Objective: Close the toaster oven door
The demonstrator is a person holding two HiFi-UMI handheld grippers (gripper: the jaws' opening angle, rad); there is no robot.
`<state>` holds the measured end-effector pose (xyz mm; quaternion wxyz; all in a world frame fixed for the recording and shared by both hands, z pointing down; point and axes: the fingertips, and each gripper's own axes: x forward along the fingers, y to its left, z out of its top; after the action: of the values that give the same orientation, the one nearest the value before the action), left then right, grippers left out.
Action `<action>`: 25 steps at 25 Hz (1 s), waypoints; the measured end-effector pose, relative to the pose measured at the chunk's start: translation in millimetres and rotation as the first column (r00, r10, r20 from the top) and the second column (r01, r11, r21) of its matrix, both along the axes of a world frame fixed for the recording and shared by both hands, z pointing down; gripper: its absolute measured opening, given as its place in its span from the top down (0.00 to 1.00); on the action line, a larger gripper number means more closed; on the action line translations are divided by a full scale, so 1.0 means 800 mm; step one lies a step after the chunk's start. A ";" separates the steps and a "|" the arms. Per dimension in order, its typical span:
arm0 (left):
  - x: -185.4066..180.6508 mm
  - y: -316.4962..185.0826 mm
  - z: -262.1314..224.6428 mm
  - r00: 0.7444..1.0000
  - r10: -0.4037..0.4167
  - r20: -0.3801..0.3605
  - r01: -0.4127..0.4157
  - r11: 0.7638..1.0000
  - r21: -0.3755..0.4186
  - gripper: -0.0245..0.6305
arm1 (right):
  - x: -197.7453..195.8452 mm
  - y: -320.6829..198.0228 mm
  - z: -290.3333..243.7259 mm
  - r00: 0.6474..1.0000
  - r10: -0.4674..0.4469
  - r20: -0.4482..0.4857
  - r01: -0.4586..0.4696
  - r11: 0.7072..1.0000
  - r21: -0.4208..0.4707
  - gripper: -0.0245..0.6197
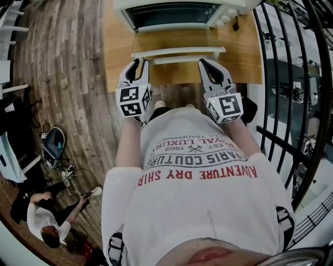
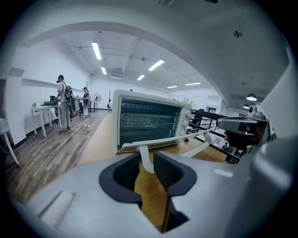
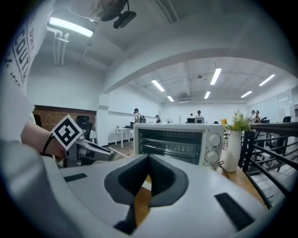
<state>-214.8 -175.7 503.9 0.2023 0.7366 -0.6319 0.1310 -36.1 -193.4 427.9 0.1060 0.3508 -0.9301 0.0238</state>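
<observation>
A white toaster oven [image 1: 171,13] stands at the far side of a wooden table [image 1: 244,57]. Its glass door [image 1: 177,39] lies open and flat toward me, with the white handle [image 1: 177,52] along its near edge. My left gripper [image 1: 136,63] is at the handle's left end. In the left gripper view the handle's white post [image 2: 145,160] fills the gap between the pads, so the left gripper [image 2: 146,160] is shut on it. My right gripper [image 1: 207,63] hovers near the handle's right end, jaw tips together and holding nothing. The right gripper view shows the oven [image 3: 179,142] ahead of the right gripper [image 3: 149,162].
A white vase with flowers [image 3: 231,148] stands right of the oven. A black metal railing [image 1: 291,104] runs along the table's right side. A person [image 1: 47,218] sits on the wooden floor at lower left, near cables and a bag [image 1: 53,145].
</observation>
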 end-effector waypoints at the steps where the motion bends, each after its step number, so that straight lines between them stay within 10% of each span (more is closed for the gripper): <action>1: -0.001 -0.003 -0.004 1.000 0.004 0.000 -0.004 1.000 0.006 0.81 | 0.000 -0.002 -0.002 1.000 0.002 0.002 -0.002 1.000 0.002 0.98; 25: -0.028 -0.080 -0.087 0.999 0.043 0.032 -0.049 0.973 0.226 0.81 | -0.017 -0.018 -0.034 0.999 0.040 0.025 -0.042 0.997 0.065 0.98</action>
<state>-236.8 -239.5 434.1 0.1055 0.7674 -0.6282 0.0726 -49.5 -208.2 400.5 0.0829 0.3728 -0.9242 -0.0003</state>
